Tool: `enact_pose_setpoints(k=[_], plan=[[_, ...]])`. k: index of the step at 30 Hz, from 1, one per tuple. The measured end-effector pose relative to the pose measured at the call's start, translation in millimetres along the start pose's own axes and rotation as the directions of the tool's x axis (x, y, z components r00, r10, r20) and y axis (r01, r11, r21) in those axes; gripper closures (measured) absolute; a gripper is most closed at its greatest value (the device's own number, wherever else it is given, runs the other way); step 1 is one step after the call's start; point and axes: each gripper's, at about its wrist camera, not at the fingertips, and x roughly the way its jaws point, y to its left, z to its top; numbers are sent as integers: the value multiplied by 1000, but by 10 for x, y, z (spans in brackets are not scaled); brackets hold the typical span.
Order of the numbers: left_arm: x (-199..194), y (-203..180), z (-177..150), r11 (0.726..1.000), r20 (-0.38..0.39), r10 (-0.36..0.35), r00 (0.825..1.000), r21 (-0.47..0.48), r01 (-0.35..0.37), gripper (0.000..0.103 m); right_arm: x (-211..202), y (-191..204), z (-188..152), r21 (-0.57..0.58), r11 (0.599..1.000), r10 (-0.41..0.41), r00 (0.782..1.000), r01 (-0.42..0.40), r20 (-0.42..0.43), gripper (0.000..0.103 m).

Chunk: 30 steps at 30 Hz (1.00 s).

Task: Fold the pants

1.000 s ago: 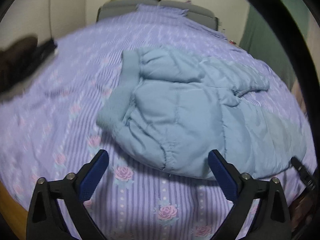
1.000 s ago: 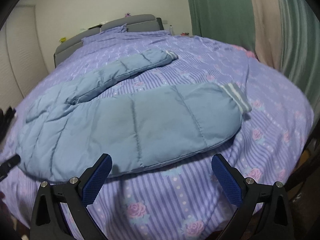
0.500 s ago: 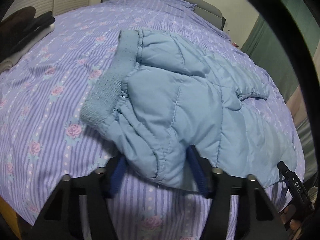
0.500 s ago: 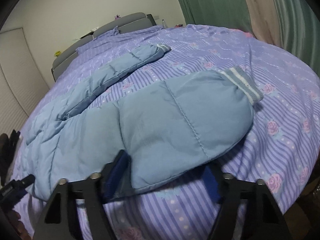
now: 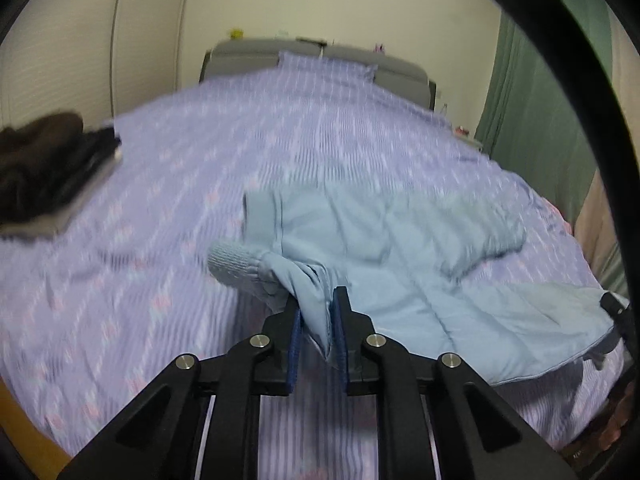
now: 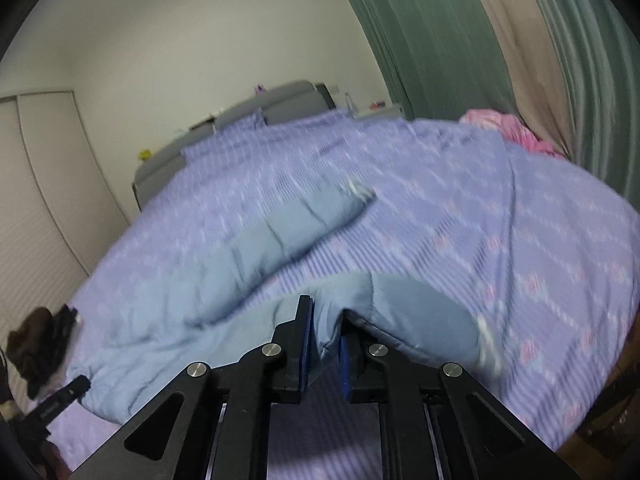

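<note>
- Left gripper (image 5: 317, 330): fingers just closed and now clamped on the near edge of the pants (image 5: 400, 264) close to the ribbed waistband (image 5: 236, 266), a pinch of pale blue fabric bunched between the pads.
- Right gripper (image 6: 323, 344): fingers likewise just closed, clamped on the near edge of the closer leg (image 6: 416, 320), short of its striped cuff (image 6: 486, 344).
- Both pinch points lifted off the bed (image 5: 140, 240), cloth hanging slack between and sagging away from the fingers.
- Long axis of the pants crosswise to both pairs of fingers: waistband out to the left of the left fingers, cuffs out to the right of the right ones.
- Far leg (image 6: 304, 224) ahead of the right fingers, still flat, splayed away from the held leg.
- Likely fold: near edge carried forward over the far leg.
- Ahead of the fingers, plenty of open bedspread up to the headboard (image 5: 320, 60).
- Dark folded clothes (image 5: 44, 168) well off to the left of the left fingers; green curtain (image 6: 460, 40) beyond the bed on the right, clear of the path.
</note>
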Motion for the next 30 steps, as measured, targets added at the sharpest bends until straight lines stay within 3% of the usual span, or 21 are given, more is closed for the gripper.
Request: enact_pose_setpoints(k=[8, 14, 22, 27, 29, 30], plan=[[279, -41, 620, 999, 25, 38, 999, 0, -38, 90, 363, 409, 667, -75, 997, 17, 1000, -17, 1, 91], [553, -177, 954, 991, 42, 103, 994, 80, -107, 91, 916, 629, 1119, -121, 993, -15, 995, 2, -104, 91], [1099, -236, 1232, 982, -27, 157, 987, 110, -153, 91, 1709, 732, 1362, -137, 990, -66, 976, 37, -207, 91], [1478, -267, 1266, 970, -77, 203, 976, 152, -190, 91, 2262, 803, 1387, -161, 984, -119, 949, 74, -291, 91], [1620, -247, 1274, 967, -108, 223, 969, 152, -206, 91, 2417, 825, 1387, -171, 981, -141, 943, 92, -301, 87], [1675, -240, 1276, 966, -121, 232, 965, 149, -213, 91, 2461, 833, 1380, -177, 980, -146, 942, 95, -301, 79]])
